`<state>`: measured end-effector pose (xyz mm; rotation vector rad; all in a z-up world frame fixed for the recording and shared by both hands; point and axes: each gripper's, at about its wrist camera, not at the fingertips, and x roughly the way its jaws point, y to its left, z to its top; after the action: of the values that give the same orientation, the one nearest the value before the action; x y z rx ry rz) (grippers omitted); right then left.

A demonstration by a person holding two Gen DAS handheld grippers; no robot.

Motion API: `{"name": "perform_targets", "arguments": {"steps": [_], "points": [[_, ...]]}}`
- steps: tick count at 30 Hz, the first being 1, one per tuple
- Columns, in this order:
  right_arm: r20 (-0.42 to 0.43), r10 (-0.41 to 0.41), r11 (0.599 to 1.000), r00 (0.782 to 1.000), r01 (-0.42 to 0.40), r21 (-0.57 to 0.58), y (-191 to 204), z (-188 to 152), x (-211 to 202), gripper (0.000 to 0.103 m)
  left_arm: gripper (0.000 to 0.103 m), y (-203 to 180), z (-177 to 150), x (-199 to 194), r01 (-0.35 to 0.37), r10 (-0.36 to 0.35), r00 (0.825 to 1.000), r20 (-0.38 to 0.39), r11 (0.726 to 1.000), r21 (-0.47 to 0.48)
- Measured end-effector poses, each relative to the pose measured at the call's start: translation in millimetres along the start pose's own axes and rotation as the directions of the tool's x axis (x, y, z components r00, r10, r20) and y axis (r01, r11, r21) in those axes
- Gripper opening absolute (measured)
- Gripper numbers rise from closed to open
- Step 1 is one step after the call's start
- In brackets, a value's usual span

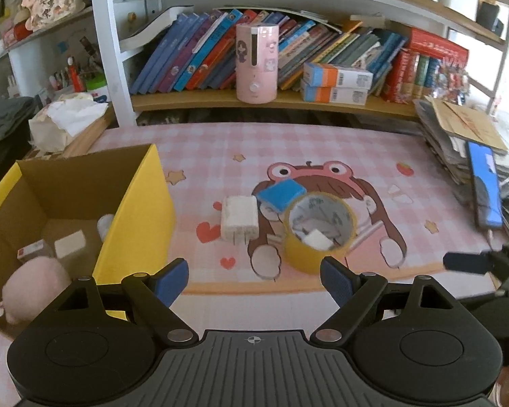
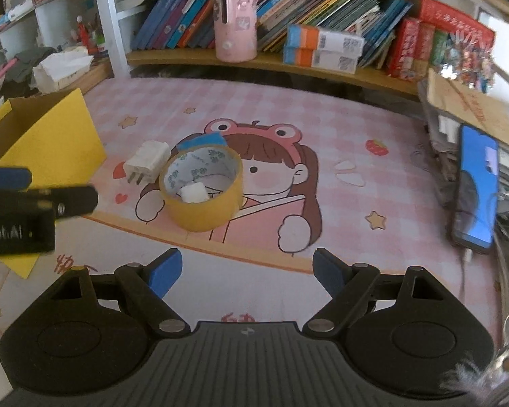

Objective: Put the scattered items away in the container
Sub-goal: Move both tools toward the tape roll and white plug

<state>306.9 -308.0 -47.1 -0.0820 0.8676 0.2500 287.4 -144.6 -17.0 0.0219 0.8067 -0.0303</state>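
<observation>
A yellow tape roll lies flat on the pink cartoon mat, with a small white cube inside its ring. Left of it lies a white charger plug, and behind it a blue flat item. The yellow cardboard box stands open at the left and holds a pink plush and a white block. My left gripper hovers open, short of the tape. My right gripper is also open with nothing between its fingers.
A phone with a lit blue screen leans on a paper stack at the right. A shelf at the back holds books, a pink cylinder and orange-blue boxes. A tissue pack sits behind the box.
</observation>
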Motion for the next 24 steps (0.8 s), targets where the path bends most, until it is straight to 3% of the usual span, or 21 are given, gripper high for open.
{"name": "perform_targets", "arguments": {"steps": [8, 14, 24], "points": [[-0.018, 0.074, 0.995, 0.997, -0.075, -0.068, 7.1, 17.9, 35.9, 0.087, 0.087, -0.7, 29.1, 30.2, -0.066, 0.066, 0.998, -0.009, 0.998, -0.022], [-0.017, 0.087, 0.992, 0.996, -0.088, -0.095, 11.5, 29.1, 61.8, 0.088, 0.086, -5.2, 42.5, 60.4, -0.103, 0.102, 0.994, -0.038, 0.994, -0.024], [0.004, 0.122, 0.981, 0.993, -0.12, -0.154, 20.9, 39.4, 86.4, 0.091, 0.081, -1.4, 60.0, 103.4, -0.117, 0.109, 0.988, -0.105, 0.991, -0.07]]}}
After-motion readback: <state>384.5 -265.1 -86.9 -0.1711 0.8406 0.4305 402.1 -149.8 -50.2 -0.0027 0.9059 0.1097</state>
